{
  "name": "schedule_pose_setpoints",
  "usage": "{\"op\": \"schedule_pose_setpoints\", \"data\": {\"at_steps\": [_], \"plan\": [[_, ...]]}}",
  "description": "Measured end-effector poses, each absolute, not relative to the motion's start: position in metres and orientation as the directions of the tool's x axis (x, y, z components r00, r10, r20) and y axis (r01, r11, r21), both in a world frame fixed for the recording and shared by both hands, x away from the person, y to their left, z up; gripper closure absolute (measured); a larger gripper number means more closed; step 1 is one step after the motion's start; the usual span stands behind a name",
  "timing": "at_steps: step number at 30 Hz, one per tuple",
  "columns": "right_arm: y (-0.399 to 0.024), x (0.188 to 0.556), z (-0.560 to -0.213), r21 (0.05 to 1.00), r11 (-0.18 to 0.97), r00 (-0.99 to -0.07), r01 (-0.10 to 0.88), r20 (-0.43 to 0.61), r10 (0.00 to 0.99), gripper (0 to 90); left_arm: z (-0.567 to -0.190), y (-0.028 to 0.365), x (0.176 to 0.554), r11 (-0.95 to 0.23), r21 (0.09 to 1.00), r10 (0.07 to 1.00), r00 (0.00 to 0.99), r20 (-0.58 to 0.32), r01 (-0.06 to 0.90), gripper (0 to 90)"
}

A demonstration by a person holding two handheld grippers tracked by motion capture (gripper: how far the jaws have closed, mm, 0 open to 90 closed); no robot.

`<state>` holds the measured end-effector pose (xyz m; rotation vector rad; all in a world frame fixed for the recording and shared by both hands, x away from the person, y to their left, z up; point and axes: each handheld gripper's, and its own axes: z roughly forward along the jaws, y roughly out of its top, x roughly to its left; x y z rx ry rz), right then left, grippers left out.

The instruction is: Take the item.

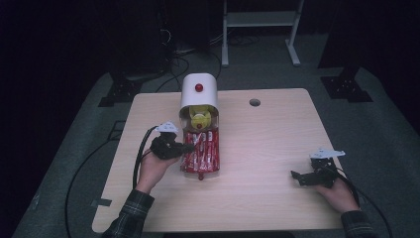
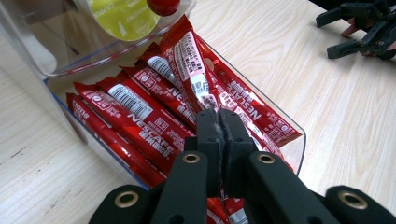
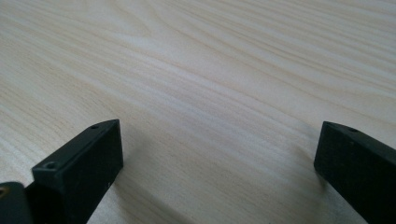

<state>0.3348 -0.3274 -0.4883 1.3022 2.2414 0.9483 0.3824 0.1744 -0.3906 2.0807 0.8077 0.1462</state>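
Black jaws of the left claw [image 2: 218, 128] are pressed flat together with nothing seen between them, poised just over the red coffee sticks [image 2: 154, 119] in the clear tray [image 2: 299, 140]. The sticks lie packed side by side, slanting out from under the white dispenser [image 1: 198, 91] that stands at the tray's far end, near the bench's [image 1: 267, 148] rear edge. A yellow capsule [image 2: 122, 16] is seen behind the dispenser's clear front, and a red knob [image 1: 199, 88] sits on its white top. No stick is judged to have been lifted yet; picking one out remains to be done.

At the bench's right side, well apart from the tray, the right claw [image 1: 303, 177] is held with its jaws spread wide over bare wood.

Counted: two claws, one tray, one dispenser, one capsule clearly visible, and at least seven sticks, the exact number being hidden by overlap.
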Motion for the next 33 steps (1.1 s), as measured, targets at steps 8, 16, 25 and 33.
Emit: {"op": "schedule_pose_setpoints", "data": {"at_steps": [8,16,25,33], "plan": [[-0.327,0.335,-0.488,0.714,0.343,-0.499,0.611,0.010,0.867,0.5,-0.390,0.180,0.382,-0.402,0.766,0.597,0.778,-0.195,0.501,88.4],[-0.327,0.335,-0.488,0.714,0.343,-0.499,0.611,0.010,0.866,0.5,-0.389,0.186,0.382,-0.399,0.769,0.603,0.775,-0.191,0.500,88.5],[-0.327,0.335,-0.488,0.714,0.343,-0.499,0.611,0.010,0.866,0.4,-0.386,0.195,0.380,-0.383,0.774,0.619,0.762,-0.190,0.504,88.6],[-0.327,0.335,-0.488,0.714,0.343,-0.499,0.611,0.010,0.866,0.5,-0.384,0.201,0.380,-0.370,0.777,0.627,0.754,-0.195,0.509,88.6]]}}
